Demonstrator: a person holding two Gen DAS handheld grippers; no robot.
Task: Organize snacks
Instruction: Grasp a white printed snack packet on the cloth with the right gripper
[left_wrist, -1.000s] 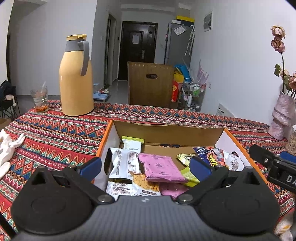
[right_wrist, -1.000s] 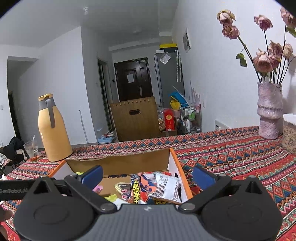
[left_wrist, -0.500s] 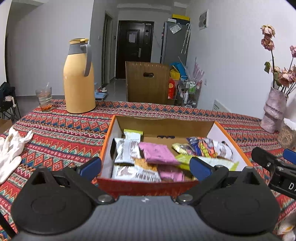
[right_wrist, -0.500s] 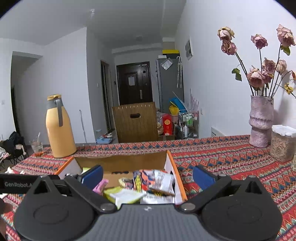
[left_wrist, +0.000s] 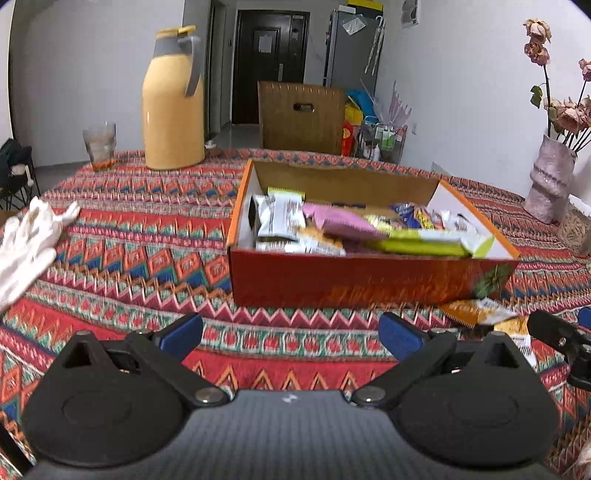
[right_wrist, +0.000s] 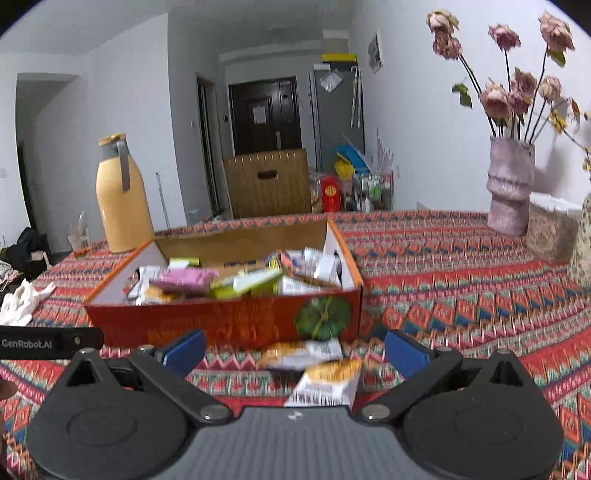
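One box (left_wrist: 354, 284), orange-red with a green pumpkin print on its front wall, sits open on the patterned tabletop (left_wrist: 147, 258). In the left wrist view it lies at 12 to 1 o'clock of the left claw (left_wrist: 291, 338); in the right wrist view, at 11 to 12 o'clock of the right claw (right_wrist: 295, 352).

Snacks in the box: a loose pile, exact count not readable. Distinguishable: one white-grey packet (left_wrist: 280, 218) at the left side, one pink packet (left_wrist: 340, 221) mid-box, one long yellow-green packet (left_wrist: 424, 243) near the front wall, some blue and yellow wrappers (left_wrist: 421, 216) toward the back right. Print on all of them is too blurred to read.

Snacks outside the box: two orange-and-white packets (right_wrist: 317, 365) on the tabletop just in front of the pumpkin corner, overlapping, between the right claw's fingers in that view but not touched.

Left claw: spread wide, empty, above bare cloth. Right claw: spread wide, empty.

Readable writing: "GenRobot.AI" on the black bar at 9 o'clock of the right wrist view.

Others, one each: yellow jug (left_wrist: 173, 99), glass (left_wrist: 99, 146), white gloves (left_wrist: 29, 243), pink vase (right_wrist: 511, 184) with dried roses.
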